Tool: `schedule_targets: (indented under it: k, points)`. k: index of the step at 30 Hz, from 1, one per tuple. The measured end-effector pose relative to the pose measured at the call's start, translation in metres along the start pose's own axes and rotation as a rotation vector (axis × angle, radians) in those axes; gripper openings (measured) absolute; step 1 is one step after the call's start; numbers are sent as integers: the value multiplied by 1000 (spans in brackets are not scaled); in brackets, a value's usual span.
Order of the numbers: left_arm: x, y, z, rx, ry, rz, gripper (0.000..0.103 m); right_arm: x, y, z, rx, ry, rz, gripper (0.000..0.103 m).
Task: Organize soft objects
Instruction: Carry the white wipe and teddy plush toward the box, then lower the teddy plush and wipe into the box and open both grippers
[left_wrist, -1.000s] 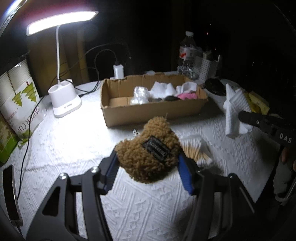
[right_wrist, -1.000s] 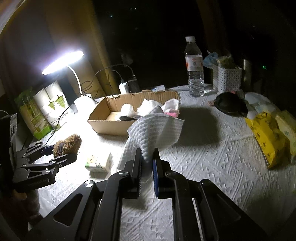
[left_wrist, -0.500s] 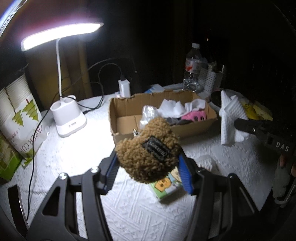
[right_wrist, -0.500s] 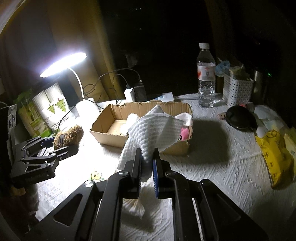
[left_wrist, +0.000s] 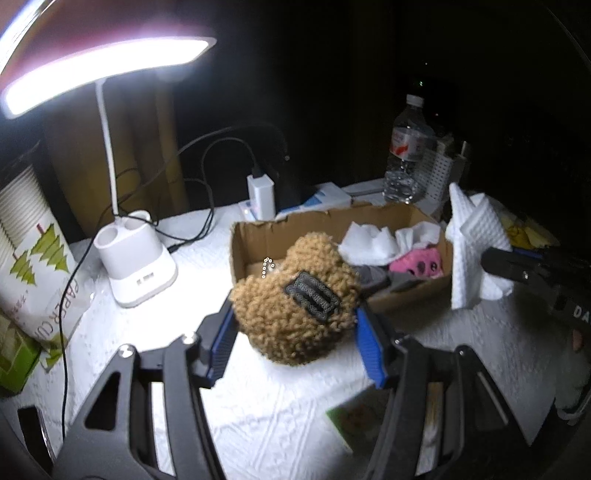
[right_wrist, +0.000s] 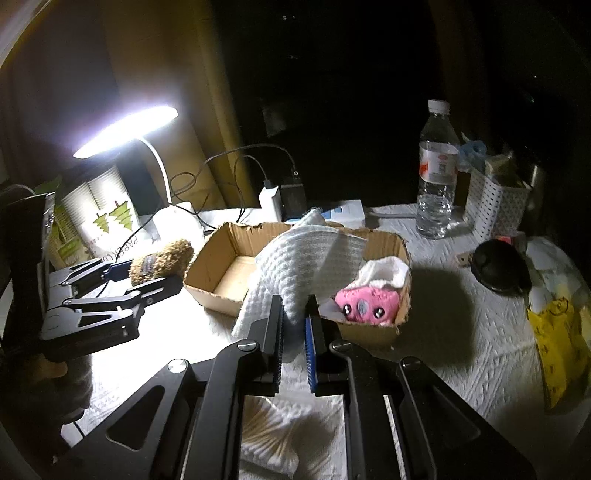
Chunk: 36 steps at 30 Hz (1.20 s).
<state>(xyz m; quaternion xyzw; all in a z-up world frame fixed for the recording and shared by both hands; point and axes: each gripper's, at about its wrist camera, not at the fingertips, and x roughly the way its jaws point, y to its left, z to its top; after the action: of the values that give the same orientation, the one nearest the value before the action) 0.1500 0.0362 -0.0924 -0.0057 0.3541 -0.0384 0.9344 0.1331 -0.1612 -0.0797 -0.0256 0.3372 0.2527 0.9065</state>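
My left gripper (left_wrist: 295, 332) is shut on a brown fuzzy plush (left_wrist: 295, 299) with a dark patch, held above the table just in front of the cardboard box (left_wrist: 255, 240). In the right wrist view the plush (right_wrist: 160, 260) hangs left of the box (right_wrist: 218, 254). My right gripper (right_wrist: 294, 317) is shut on a white waffle cloth (right_wrist: 306, 258), held at the box's front edge; the cloth (left_wrist: 471, 240) shows at the box's right end in the left wrist view. The box holds a pink plush (right_wrist: 365, 304) and white cloths (left_wrist: 369, 240).
A lit white desk lamp (left_wrist: 136, 266) and a paper-cup bag (left_wrist: 33, 266) stand left. A charger (left_wrist: 260, 195), cables, a water bottle (right_wrist: 437, 177) and a white basket (right_wrist: 495, 203) stand behind the box. A black round object (right_wrist: 500, 266) and yellow bag (right_wrist: 557, 339) lie right. Cotton swabs (right_wrist: 266, 432) lie below my right gripper.
Both grippers have moved closer to the box, each carrying its item. The plush now overlaps the box's front wall and the cloth hangs over the box's front edge.
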Motion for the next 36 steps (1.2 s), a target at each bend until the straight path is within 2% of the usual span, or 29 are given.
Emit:
schedule_targets:
  k: [8, 15, 20, 25, 36]
  points:
    - [27, 5, 10, 4, -8, 4, 59, 17, -3, 14, -1, -3, 3, 11]
    - [64, 8, 12, 17, 66, -6, 59, 34, 1, 30, -18, -10, 10, 11]
    - [76, 6, 10, 12, 101, -8, 65, 46, 5, 38, -27, -9, 22, 11]
    - [68, 12, 13, -22, 75, -15, 80, 58, 8, 44, -30, -8, 28, 11]
    - [45, 49, 3, -121, 25, 1, 83, 92, 27, 50, -57, 36, 58, 11]
